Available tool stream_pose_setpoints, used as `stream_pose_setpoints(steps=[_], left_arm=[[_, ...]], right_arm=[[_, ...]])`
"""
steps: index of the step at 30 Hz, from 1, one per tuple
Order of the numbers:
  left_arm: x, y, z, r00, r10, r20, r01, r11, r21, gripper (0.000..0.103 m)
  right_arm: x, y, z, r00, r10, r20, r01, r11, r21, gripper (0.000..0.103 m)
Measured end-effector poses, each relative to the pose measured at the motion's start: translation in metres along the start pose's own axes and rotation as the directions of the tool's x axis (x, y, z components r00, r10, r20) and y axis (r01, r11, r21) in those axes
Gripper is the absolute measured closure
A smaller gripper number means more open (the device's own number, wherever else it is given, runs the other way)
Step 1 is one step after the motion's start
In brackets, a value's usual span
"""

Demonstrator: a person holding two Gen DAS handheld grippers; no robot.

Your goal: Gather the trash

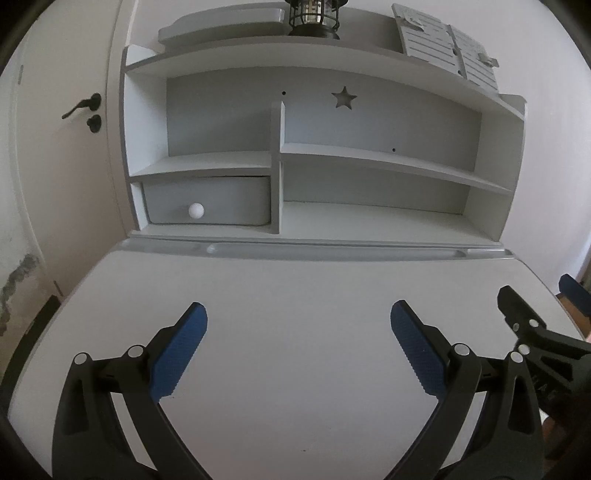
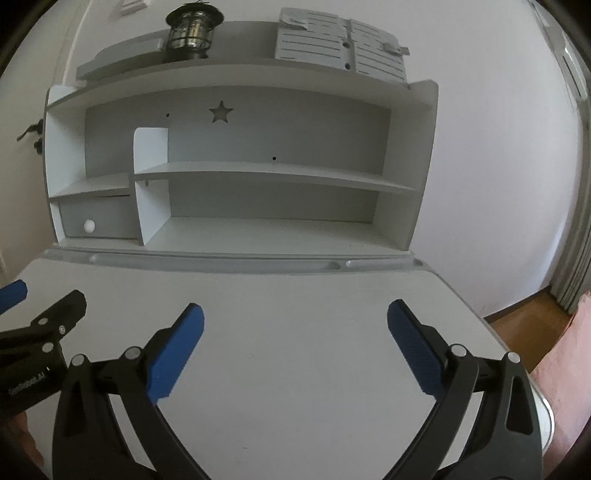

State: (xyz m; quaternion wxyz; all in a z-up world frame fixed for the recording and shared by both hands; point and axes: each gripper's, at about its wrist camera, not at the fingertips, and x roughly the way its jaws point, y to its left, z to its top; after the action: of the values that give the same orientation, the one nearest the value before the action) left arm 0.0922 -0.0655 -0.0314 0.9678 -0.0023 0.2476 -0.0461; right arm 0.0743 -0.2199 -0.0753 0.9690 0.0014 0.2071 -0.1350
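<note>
No trash visible on the bench [image 1: 295,280] or on the hutch [image 1: 369,173] shelves at 12 o'clock. Either collected already or out of view; cannot tell which from here, so how trash looks and where it lies cannot be told either. Left tongs [image 1: 298,314] released, spread wide, holding nothing, hovering over bare bench. Right tongs [image 2: 295,314] likewise released and empty, just beside at 3 o'clock. Only a lantern [image 2: 192,31] and slatted boards [image 2: 332,44] atop the hutch, drawer [image 1: 210,205] closed at 11 o'clock.
</note>
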Motion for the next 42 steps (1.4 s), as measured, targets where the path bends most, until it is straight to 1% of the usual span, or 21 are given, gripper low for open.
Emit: stream_pose_setpoints(steps=[2,5,7,10,16,20,24,27,32,36,40,42], left_arm=[[-0.004,-0.003,-0.001,1.000,-0.004,0.021,0.004,1.000,0.015,0.006],[-0.009,-0.011,-0.002,0.999,0.013,0.044,-0.015,0.999,0.048,0.006],[-0.011,-0.013,-0.002,0.998,0.029,0.055,-0.032,0.998,0.055,0.006],[-0.014,-0.013,-0.003,0.997,0.044,0.068,-0.047,0.998,0.048,0.006],[-0.013,-0.011,-0.002,0.995,0.074,0.067,-0.077,0.996,0.040,0.006],[-0.013,-0.012,-0.002,0.995,0.080,0.063,-0.083,0.996,0.041,0.006],[-0.009,-0.010,-0.002,0.997,0.070,0.031,-0.072,0.996,0.044,0.006],[-0.014,-0.005,-0.003,0.993,0.098,0.062,-0.099,0.995,0.013,0.006],[-0.011,-0.005,-0.002,0.994,0.097,0.050,-0.098,0.995,0.023,0.006],[-0.012,-0.006,-0.003,0.994,0.097,0.056,-0.099,0.994,0.035,0.006],[-0.014,-0.005,-0.003,0.993,0.099,0.061,-0.101,0.994,0.027,0.006],[-0.015,-0.004,-0.003,0.996,0.080,0.046,-0.081,0.997,0.017,0.006]], right_arm=[[-0.003,-0.002,-0.001,1.000,-0.005,0.016,0.005,1.000,0.008,0.007],[-0.010,0.002,-0.002,0.998,-0.028,0.048,0.028,1.000,-0.003,0.007],[-0.011,0.002,-0.002,0.998,-0.036,0.048,0.036,0.999,0.000,0.007],[-0.010,-0.001,-0.002,0.999,-0.020,0.036,0.020,1.000,0.014,0.007],[-0.008,-0.006,-0.002,0.999,-0.028,0.023,0.027,0.999,0.036,0.007],[-0.007,-0.010,-0.003,0.999,-0.034,0.020,0.033,0.998,0.048,0.007],[-0.005,-0.011,-0.003,0.999,-0.032,0.013,0.031,0.998,0.051,0.007],[-0.006,-0.012,-0.004,0.999,-0.030,0.014,0.029,0.998,0.051,0.007],[-0.004,-0.012,-0.003,0.999,-0.032,0.010,0.031,0.998,0.049,0.007],[-0.003,-0.012,-0.003,0.999,-0.033,0.008,0.032,0.998,0.055,0.007],[-0.003,-0.012,-0.003,1.000,-0.031,0.004,0.031,0.998,0.059,0.007],[-0.002,-0.013,-0.003,1.000,-0.028,0.002,0.028,0.998,0.062,0.007]])
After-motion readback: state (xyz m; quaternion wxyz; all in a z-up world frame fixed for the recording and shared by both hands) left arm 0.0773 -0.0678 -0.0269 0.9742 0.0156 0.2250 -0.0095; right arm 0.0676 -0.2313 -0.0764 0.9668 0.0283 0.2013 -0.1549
